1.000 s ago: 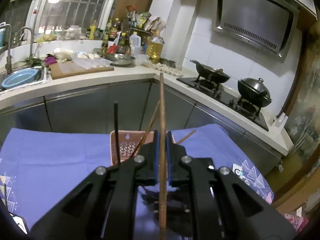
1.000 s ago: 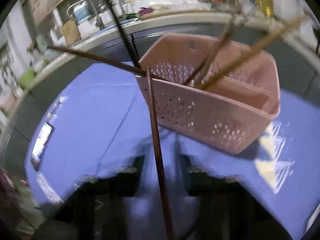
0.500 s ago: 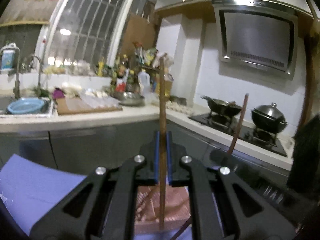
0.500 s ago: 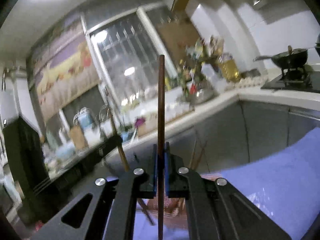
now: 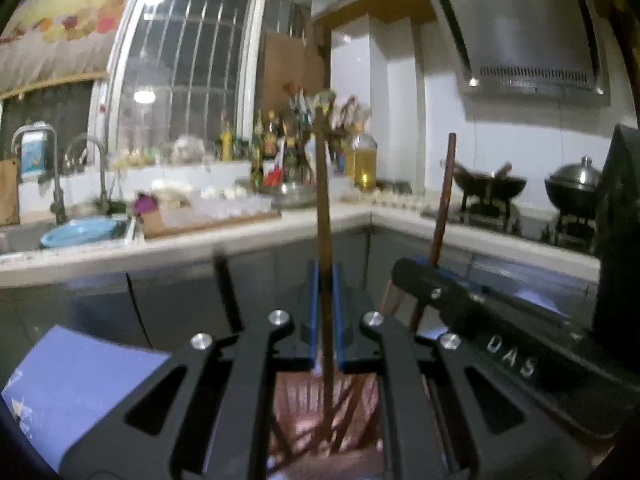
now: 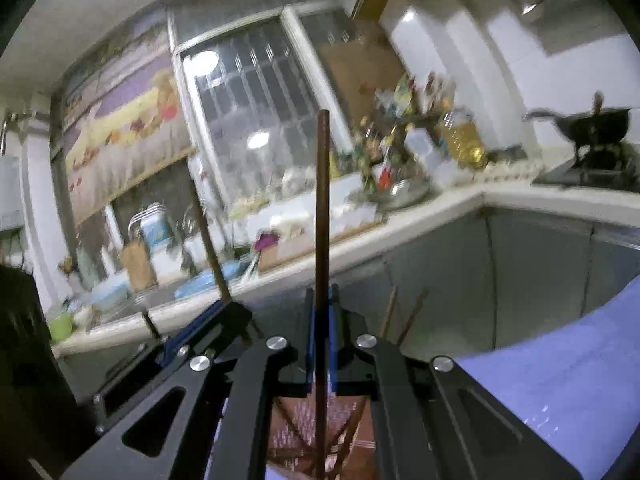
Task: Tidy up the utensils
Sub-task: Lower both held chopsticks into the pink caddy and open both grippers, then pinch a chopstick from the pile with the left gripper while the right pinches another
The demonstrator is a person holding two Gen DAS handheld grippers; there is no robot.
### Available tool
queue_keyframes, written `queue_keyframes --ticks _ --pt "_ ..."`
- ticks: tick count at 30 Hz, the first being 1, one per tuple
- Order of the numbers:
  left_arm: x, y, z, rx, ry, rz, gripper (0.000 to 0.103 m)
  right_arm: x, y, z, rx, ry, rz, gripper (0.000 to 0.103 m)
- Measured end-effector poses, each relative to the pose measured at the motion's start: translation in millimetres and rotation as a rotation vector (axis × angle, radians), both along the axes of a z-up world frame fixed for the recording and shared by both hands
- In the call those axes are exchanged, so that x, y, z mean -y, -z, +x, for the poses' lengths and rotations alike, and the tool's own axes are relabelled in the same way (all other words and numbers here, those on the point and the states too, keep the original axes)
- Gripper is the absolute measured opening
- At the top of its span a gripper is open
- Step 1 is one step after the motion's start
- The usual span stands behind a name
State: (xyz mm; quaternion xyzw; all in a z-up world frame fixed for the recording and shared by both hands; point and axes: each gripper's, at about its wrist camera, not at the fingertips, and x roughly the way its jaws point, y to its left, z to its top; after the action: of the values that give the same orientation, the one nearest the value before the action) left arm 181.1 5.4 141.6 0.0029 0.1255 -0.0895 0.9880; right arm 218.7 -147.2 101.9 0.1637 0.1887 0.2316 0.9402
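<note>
A brown chopstick (image 5: 323, 240) is clamped upright by the left gripper (image 5: 325, 320), another chopstick (image 6: 322, 220) by the right gripper (image 6: 321, 336), so each can be dropped into the pink basket (image 5: 304, 400) below.

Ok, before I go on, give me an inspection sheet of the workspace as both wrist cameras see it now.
Surface: blue cloth covers the work surface.
Job's things: pink basket below both grippers, several chopsticks standing in it.
Clutter: nothing seen on the cloth.
Grippers: left gripper shut on a light chopstick, held upright; right gripper shut on a dark chopstick, also upright. The two grippers are side by side.
Cables: nothing seen.
Surroundings: kitchen counter with bottles, oil jug, sink, wok on the stove, range hood.
</note>
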Motion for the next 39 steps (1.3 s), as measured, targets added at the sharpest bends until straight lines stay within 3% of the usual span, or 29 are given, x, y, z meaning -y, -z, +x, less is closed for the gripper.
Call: queue_keyframes --ticks 3,5,7,8,13,17,19,21,23,26,30,33,37,39 --pt "-7 9 1 -0.106 0.019 -0.007 0.007 -6 8 -6 -0.053 -0.041 -0.031 0.009" --pt "-12 4 -4 -0.134 0.03 -0.041 0.007 -4 0 -17 -0.043 -0.025 -0.033 0.015" --pt "-18 -6 -12 -0.125 0.039 -0.069 0.007 0 -13 -30 -0.014 -0.007 -0.027 0.038" --pt "-21 -15 -20 -0.112 0.043 -0.086 0.007 3 -22 -38 0.002 -0.002 -0.018 0.041" --pt "-34 -56 -74 -0.026 0.087 -0.169 0.007 19 -62 -90 0.071 -0.004 0.006 0.042" --pt "-37 -62 -122 -0.024 0.133 -0.155 0.007 48 -51 -142 -0.012 0.014 0.047 0.041" --pt "-37 -48 -141 -0.074 0.163 -0.146 0.007 59 -18 -167 -0.134 0.024 0.02 0.028" --pt "-32 -16 -158 -0.19 0.213 -0.128 0.007 61 25 -185 -0.286 0.046 -0.058 0.019" --pt "-23 17 -166 -0.307 0.245 -0.11 0.007 57 69 -201 -0.441 0.037 -0.099 0.017" --pt "-9 74 -169 -0.514 0.275 -0.108 0.007 44 107 -220 -0.56 0.009 -0.143 0.017" --pt "8 123 -178 -0.691 0.292 -0.105 0.007 20 127 -231 -0.613 -0.021 -0.216 0.017" --pt "19 133 -180 -0.719 0.294 -0.077 0.007 6 120 -235 -0.556 0.002 -0.364 0.017" --pt "32 135 -179 -0.735 0.291 -0.055 0.007 24 121 -243 -0.543 0.074 -0.41 0.016" --pt "37 138 -176 -0.747 0.291 -0.046 0.007 41 122 -247 -0.564 0.083 -0.347 0.016"
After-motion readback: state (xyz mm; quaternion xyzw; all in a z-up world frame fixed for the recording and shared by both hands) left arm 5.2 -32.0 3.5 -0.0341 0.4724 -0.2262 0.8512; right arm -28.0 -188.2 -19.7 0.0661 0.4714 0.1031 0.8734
